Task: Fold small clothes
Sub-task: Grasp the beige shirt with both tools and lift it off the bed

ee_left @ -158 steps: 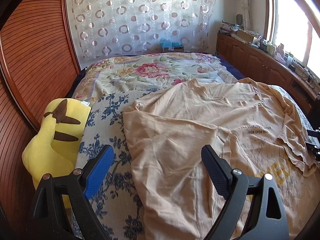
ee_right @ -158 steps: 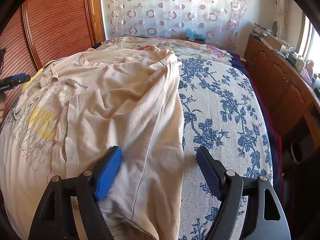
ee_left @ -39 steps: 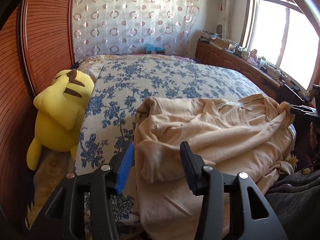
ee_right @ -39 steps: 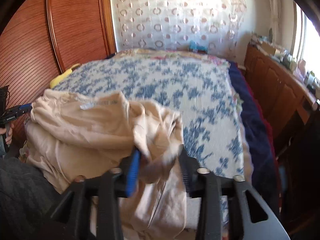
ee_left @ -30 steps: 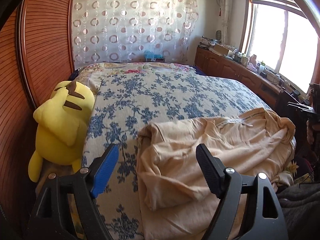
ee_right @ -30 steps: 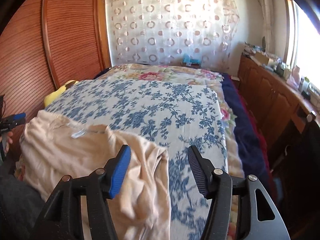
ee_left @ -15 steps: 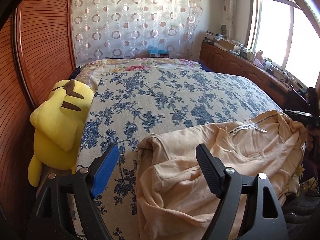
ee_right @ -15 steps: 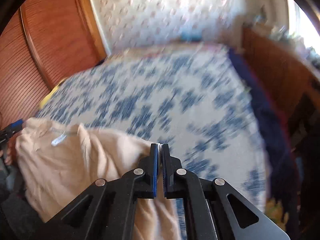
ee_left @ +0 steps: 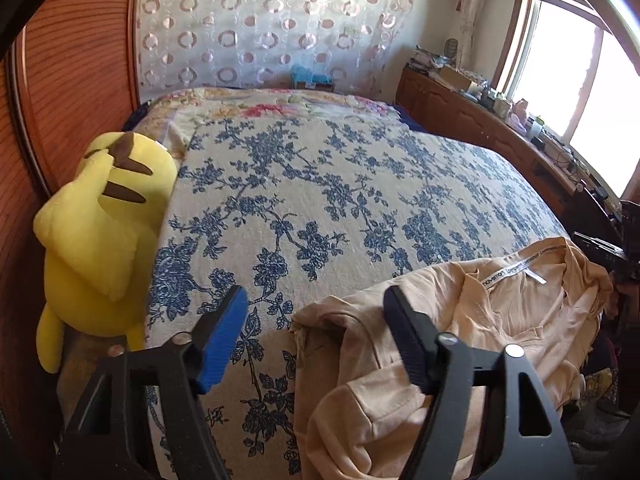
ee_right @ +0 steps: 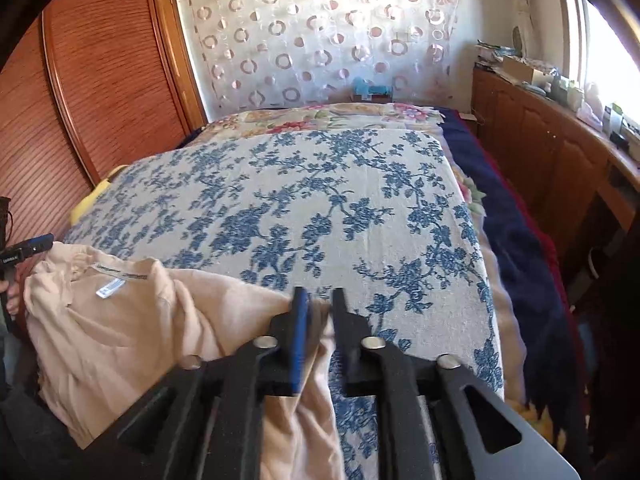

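Observation:
A beige T-shirt (ee_left: pixel 500 320) lies bunched at the near edge of the bed, its collar and white label facing up. My left gripper (ee_left: pixel 316 320) is open over the shirt's left corner, with one finger on each side of the fold. In the right wrist view the same shirt (ee_right: pixel 120 328) lies to the left. My right gripper (ee_right: pixel 318 308) is shut on the shirt's right edge, with cloth pinched between the pads. The left gripper's blue tip (ee_right: pixel 38 244) shows at the far left.
The bed has a blue floral cover (ee_left: pixel 340 200). A yellow plush toy (ee_left: pixel 104 232) lies against the wooden wardrobe (ee_left: pixel 60 80) on the left. A dark blue blanket (ee_right: pixel 520 240) hangs off the right side. A wooden counter (ee_right: pixel 560 140) with clutter runs under the window.
The shirt was pulled from flat on the bed into a bunch at the near edge. Both grippers let go one second ago. The right one has since shut on the shirt's right edge.

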A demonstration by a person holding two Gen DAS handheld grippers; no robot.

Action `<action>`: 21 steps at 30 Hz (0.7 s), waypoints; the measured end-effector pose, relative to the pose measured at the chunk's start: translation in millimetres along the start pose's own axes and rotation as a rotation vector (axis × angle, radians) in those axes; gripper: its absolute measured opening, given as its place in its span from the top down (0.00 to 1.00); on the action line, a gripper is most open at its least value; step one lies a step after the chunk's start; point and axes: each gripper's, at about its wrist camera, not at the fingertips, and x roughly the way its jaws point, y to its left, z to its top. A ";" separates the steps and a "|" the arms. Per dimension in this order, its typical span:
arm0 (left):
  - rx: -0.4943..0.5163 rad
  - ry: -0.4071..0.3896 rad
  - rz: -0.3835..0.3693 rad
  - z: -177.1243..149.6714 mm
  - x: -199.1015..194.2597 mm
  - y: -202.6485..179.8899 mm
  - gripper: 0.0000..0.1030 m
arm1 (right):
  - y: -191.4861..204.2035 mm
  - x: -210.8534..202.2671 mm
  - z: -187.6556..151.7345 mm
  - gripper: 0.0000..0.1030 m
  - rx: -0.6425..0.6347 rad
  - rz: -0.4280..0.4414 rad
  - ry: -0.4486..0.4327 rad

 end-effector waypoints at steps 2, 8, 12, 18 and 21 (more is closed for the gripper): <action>-0.001 0.023 -0.018 -0.9 5.8 0.6 0.40 | -1.2 4.2 -0.3 0.62 0.005 0.007 0.013; 0.024 0.096 -0.026 -7.5 23.5 -4.0 0.40 | 0.0 17.0 -2.7 0.49 -0.004 0.015 0.078; 0.056 0.094 -0.015 -8.9 23.1 -9.6 0.61 | 0.7 20.7 -2.3 0.48 -0.016 0.021 0.085; 0.099 0.075 -0.049 -11.7 15.4 -22.7 0.87 | 10.8 22.9 -2.4 0.69 -0.053 0.079 0.101; 0.126 0.030 -0.057 -11.8 -2.2 -33.3 0.87 | 20.9 18.7 -5.8 0.93 -0.107 0.114 0.101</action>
